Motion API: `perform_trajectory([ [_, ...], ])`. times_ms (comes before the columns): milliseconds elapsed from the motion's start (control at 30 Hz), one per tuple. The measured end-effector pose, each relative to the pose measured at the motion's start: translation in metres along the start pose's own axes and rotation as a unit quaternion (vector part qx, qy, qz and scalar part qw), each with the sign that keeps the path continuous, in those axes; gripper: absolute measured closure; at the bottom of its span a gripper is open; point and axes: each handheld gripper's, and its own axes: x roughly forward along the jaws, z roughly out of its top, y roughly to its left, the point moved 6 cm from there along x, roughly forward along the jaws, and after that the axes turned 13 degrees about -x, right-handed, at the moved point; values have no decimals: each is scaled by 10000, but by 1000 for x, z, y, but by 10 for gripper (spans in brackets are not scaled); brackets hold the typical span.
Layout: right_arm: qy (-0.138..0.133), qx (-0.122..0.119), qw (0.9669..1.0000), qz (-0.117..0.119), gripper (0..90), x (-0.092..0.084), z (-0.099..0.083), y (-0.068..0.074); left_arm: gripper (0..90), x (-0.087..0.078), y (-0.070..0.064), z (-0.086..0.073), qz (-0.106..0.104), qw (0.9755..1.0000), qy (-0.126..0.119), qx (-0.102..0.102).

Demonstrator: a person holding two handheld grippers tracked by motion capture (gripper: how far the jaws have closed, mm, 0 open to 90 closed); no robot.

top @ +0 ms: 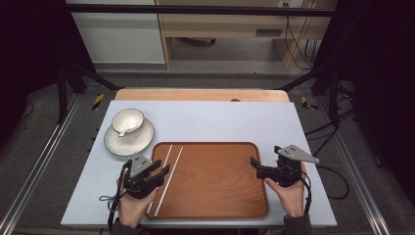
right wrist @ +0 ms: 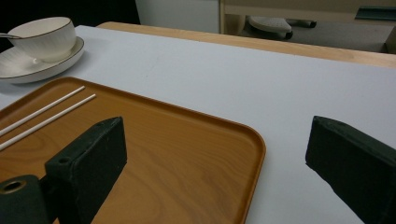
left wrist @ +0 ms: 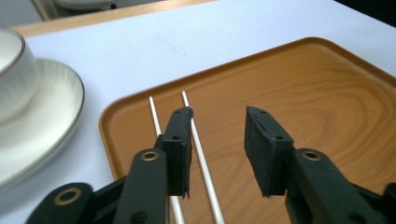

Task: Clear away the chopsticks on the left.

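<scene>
Chopsticks (top: pixel 169 171), two white sticks side by side, lie along the left edge of a wooden tray (top: pixel 220 196) on a pale table (top: pixel 220 117). Above them hangs the left gripper (top: pixel 159 172), jaws parted and gripping nothing. Beyond the tray's corner a bowl (top: pixel 128 121) sits on a plate (top: pixel 115 143). Near the tray's right edge, the right gripper (top: pixel 255 164) is held with jaws wide apart.
</scene>
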Motion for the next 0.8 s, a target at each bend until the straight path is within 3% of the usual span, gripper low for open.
perform_trajectory([
  [100, -10, 4, 10000, -3, 55, -1, 0, -1, 549, -1, 5, 7, -216, 9997, 50, 113],
  [267, -4, 38, 10000, -27, 56, -2, -2, -5, 422, -4, 23, 9, -331, 9992, 84, 212],
  [400, 29, 61, 10000, -50, 56, -1, -4, -7, 356, -8, 42, 2, -271, 9995, 24, 163],
  [567, 112, 58, 9999, -96, 56, 0, -8, -9, 322, -14, 67, -10, -201, 9997, -81, -149],
  [667, 125, 95, 9998, -112, 56, 0, -9, -10, 303, -16, 80, -15, -61, 9999, -56, -131],
  [800, 169, 98, 9997, -162, 56, 0, -13, -14, 284, -20, 91, -20, -32, 9997, -107, -198],
])
